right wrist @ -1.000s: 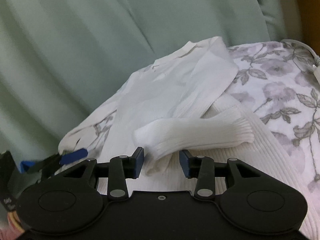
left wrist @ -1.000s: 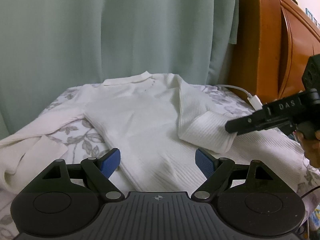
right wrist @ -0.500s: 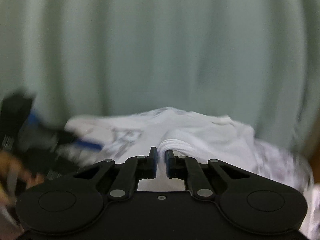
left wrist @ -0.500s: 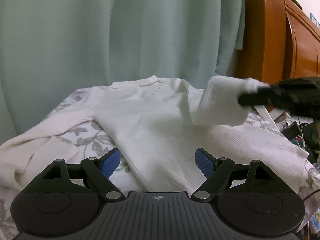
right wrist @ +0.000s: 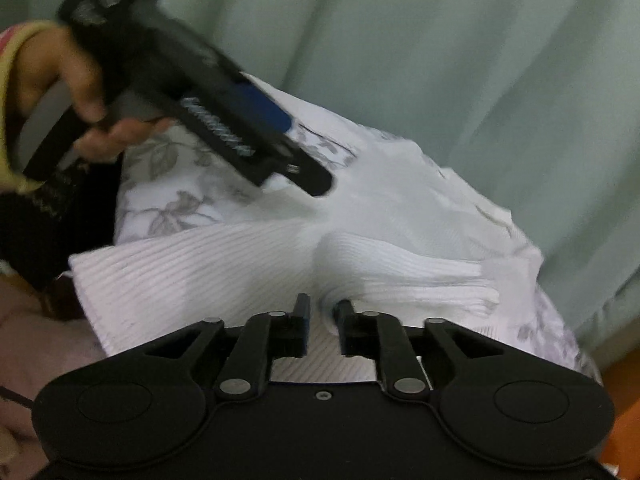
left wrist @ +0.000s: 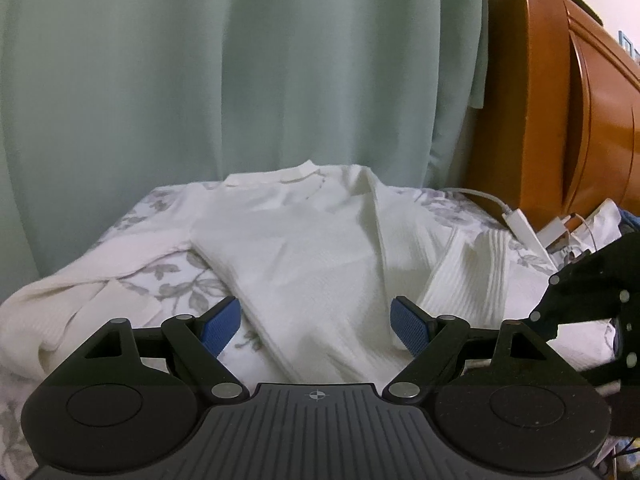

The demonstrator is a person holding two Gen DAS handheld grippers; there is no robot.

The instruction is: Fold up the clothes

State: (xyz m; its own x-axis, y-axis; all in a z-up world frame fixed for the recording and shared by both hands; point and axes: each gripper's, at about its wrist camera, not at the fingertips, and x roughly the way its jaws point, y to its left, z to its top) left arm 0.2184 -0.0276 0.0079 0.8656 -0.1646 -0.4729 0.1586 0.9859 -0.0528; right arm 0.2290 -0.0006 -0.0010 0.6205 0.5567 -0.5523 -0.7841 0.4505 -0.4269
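We see the white ribbed knit sweater (left wrist: pixel 316 256) lying flat on the grey-leaf floral bedsheet (left wrist: pixel 176 284), collar toward the pale green curtain (left wrist: pixel 240 72). Its one sleeve (left wrist: pixel 60 304) trails off to the left of the body. The other sleeve's ribbed cuff (left wrist: pixel 472 276) sits bunched on the sweater's right side.

Our left gripper (left wrist: pixel 316 322) hovers over the sweater's lower body, blue pads wide apart, nothing between them.

Our right gripper (right wrist: pixel 322 322) has its jaws narrow and opening. The cuff fabric (right wrist: pixel 400 276) is bunched just ahead of the tips, a bit of it in the gap; we can't tell if the pads still press it.

An orange-brown wooden headboard (left wrist: pixel 560 120) stands right of the curtain, with a white cable and adapter (left wrist: pixel 516 220) below it.
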